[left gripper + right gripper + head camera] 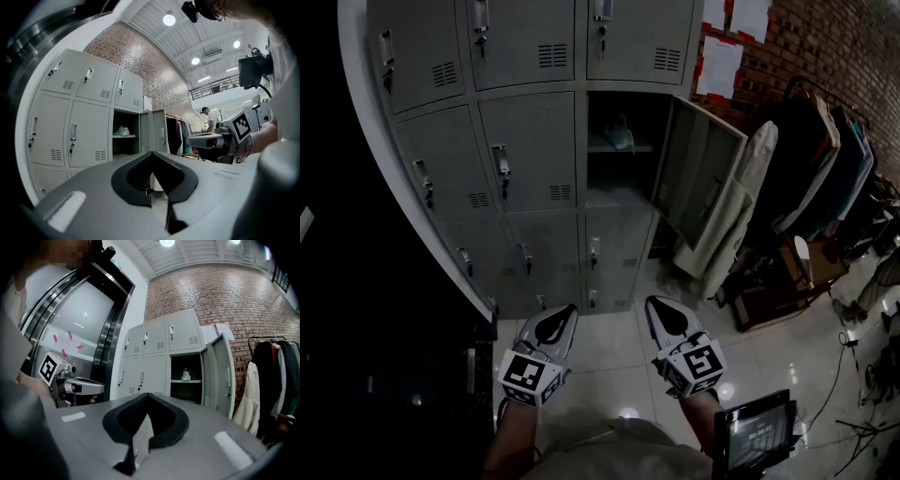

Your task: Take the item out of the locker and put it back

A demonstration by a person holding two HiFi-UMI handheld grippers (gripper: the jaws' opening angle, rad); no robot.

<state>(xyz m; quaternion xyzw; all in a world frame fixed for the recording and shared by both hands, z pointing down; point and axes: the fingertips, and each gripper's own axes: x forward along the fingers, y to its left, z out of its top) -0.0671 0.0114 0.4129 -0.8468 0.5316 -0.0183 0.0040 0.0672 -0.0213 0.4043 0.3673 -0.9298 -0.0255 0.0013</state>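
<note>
Pale crumpled item is sitting on the upper shelf inside the one open compartment of the grey metal locker bank — toward the back of the shelf and well apart from both grippers. The compartment's grey door is standing wide open to the right, while the other doors in the bank are sitting closed.

The left gripper and the right gripper are hovering side by side over the glossy white tiled floor. Both are pointing toward the lockers and neither is touching anything. In the left gripper view the jaws are meeting at their tips with nothing between them; in the right gripper view the jaws are likewise pressing together and holding nothing.

To the right of the open door a white garment is hanging beside a clothes rail of dark garments, in front of a red brick wall with white paper sheets pinned to it. A dark screen is showing at the lower right — just beside the person's right forearm
</note>
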